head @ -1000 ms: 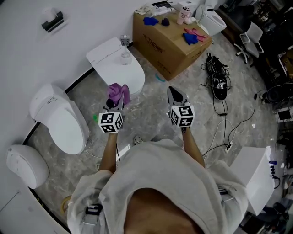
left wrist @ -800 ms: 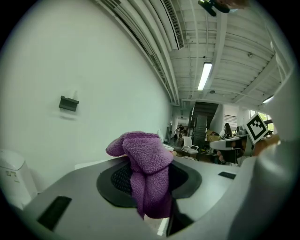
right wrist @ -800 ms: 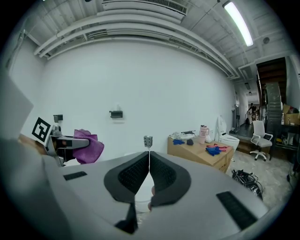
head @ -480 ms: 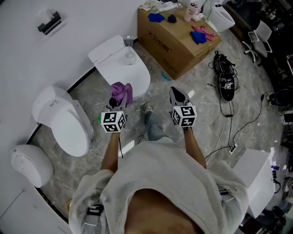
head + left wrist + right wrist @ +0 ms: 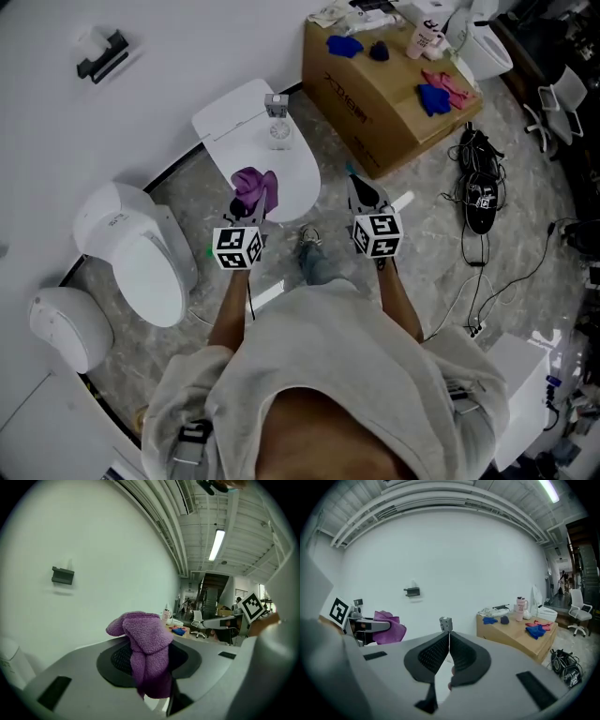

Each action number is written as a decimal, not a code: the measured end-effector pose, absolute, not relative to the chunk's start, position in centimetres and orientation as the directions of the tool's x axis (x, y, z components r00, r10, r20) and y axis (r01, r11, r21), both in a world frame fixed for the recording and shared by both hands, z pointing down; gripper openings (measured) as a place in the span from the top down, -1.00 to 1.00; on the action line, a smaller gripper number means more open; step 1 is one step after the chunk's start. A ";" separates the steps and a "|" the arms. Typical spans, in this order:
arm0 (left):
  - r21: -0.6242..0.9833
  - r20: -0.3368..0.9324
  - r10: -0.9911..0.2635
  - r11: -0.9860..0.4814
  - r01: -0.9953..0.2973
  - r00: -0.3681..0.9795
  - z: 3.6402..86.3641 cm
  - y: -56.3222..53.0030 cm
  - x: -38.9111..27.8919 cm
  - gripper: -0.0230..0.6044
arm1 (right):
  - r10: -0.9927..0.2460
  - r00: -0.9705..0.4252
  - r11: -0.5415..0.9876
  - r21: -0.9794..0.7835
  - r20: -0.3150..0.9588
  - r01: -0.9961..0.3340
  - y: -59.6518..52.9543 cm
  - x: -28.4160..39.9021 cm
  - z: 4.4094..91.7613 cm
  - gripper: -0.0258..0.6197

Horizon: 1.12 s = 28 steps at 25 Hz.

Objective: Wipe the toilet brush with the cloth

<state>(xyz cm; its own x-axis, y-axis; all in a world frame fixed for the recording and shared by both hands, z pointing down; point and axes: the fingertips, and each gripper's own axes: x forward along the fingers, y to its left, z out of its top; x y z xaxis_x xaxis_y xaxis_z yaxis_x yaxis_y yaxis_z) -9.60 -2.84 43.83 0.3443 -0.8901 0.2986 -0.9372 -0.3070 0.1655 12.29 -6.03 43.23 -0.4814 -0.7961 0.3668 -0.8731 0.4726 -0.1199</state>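
Note:
My left gripper (image 5: 246, 210) is shut on a bunched purple cloth (image 5: 253, 187), which sticks up between its pads and hangs down in the left gripper view (image 5: 146, 654). The toilet brush (image 5: 278, 129) stands upright in its round holder on the closed white toilet lid (image 5: 246, 150), just beyond the cloth. In the right gripper view its grey square handle top (image 5: 446, 622) shows right above the jaw tips. My right gripper (image 5: 362, 194) hovers to the right of the toilet bowl, shut with nothing between its pads (image 5: 449, 634).
Two more white toilets (image 5: 141, 251) (image 5: 59, 330) line the wall at the left. A cardboard box (image 5: 380, 98) with blue and pink cloths and a bottle stands at the back right. Black cables (image 5: 481, 192) lie on the floor. A person's shoe (image 5: 313, 253) shows between the grippers.
Both grippers have come closer to the toilet and its brush, and the person's shoe has stepped forward between them. The cloth stays held in the left gripper.

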 end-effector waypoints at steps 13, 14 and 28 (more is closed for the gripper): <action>0.162 0.369 -0.890 -0.222 -0.961 0.268 46.4 -11.9 -9.4 0.46 | -0.702 -0.584 0.575 -0.159 0.408 -0.802 -18.4 10.1 45.7 0.83; 0.158 0.370 -0.891 -0.218 -0.963 0.263 46.5 -12.4 -9.6 0.46 | -0.694 -0.592 0.584 -0.161 0.410 -0.796 -19.0 9.7 45.9 0.83; 0.144 0.387 -0.880 -0.238 -0.961 0.276 49.0 -15.7 -9.7 0.46 | -0.620 -0.635 0.634 -0.184 0.460 -0.751 -21.4 6.5 49.0 0.83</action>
